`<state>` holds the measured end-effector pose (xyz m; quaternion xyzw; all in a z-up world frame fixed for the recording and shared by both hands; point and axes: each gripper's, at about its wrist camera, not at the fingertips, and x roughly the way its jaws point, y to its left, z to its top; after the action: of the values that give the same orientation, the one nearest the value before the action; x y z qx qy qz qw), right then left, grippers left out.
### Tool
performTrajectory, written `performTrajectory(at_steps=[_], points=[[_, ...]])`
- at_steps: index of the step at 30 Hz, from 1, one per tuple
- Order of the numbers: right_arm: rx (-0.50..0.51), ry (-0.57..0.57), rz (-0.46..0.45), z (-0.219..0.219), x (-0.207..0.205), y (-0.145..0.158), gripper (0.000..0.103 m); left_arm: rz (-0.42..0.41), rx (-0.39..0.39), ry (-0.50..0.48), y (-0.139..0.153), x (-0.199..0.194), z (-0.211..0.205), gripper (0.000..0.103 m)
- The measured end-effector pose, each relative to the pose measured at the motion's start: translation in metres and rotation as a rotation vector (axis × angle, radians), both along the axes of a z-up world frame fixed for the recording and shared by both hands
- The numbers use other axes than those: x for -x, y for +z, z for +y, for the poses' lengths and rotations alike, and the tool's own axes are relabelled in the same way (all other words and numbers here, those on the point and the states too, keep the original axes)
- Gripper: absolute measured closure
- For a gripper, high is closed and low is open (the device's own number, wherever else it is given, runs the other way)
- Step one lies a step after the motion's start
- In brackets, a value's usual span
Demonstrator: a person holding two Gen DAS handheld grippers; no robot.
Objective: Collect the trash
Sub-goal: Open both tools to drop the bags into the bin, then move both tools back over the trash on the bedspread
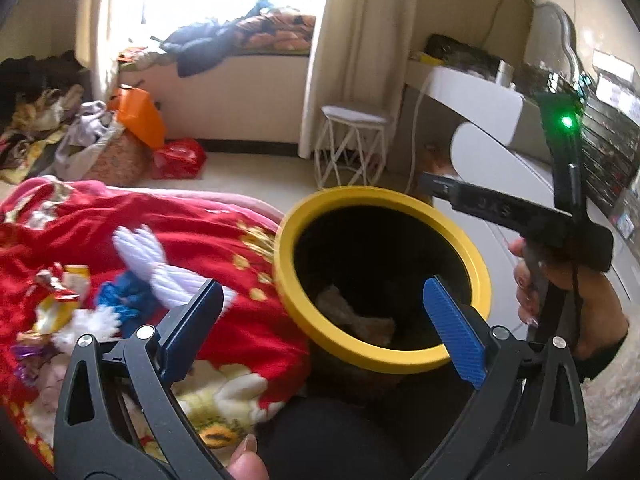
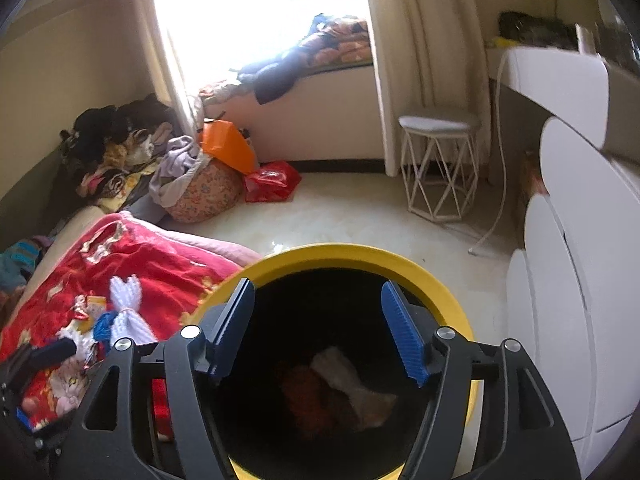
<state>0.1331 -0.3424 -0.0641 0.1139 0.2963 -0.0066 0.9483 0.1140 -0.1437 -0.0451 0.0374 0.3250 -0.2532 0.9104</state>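
Both jaws stand apart and empty: the right hand-held gripper (image 2: 316, 328) hangs directly over the yellow-rimmed bin (image 2: 448, 296), crumpled scraps (image 2: 352, 384) lying below its fingers, and the left hand-held gripper (image 1: 324, 320) hovers beside the rim. Left of it, on the red blanket (image 1: 180, 232), lie foil wrappers (image 1: 60, 304), probably light, crinkly and slippery; pinch a bunched fold, not a flat edge.

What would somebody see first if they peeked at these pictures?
The bin with its bright yellow rim stands out first, right in the middle, with crumpled trash at its dark bottom. The right gripper hangs open over it. To the left lies a red blanket with shiny wrappers on it.
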Motion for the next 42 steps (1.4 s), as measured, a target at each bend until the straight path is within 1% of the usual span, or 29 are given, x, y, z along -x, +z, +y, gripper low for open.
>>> performTrajectory(at_steps=[12,21,25,33,42], points=[[0.039,0.161,-0.073,0.059,0.009,0.025,0.033,-0.052,0.028,0.146,0.023,0.0,0.051,0.011],[0.064,0.282,-0.093,0.108,0.013,0.034,0.03,-0.065,0.066,0.252,0.035,-0.001,0.097,0.011],[0.077,0.328,-0.101,0.126,0.017,0.035,0.029,-0.07,0.078,0.285,0.039,-0.001,0.114,0.011],[0.121,0.429,-0.096,0.167,0.019,0.033,0.026,-0.067,0.099,0.359,0.041,-0.004,0.149,0.011],[0.181,0.493,-0.063,0.204,0.013,0.018,0.026,-0.018,0.107,0.464,0.028,-0.008,0.193,0.011]])
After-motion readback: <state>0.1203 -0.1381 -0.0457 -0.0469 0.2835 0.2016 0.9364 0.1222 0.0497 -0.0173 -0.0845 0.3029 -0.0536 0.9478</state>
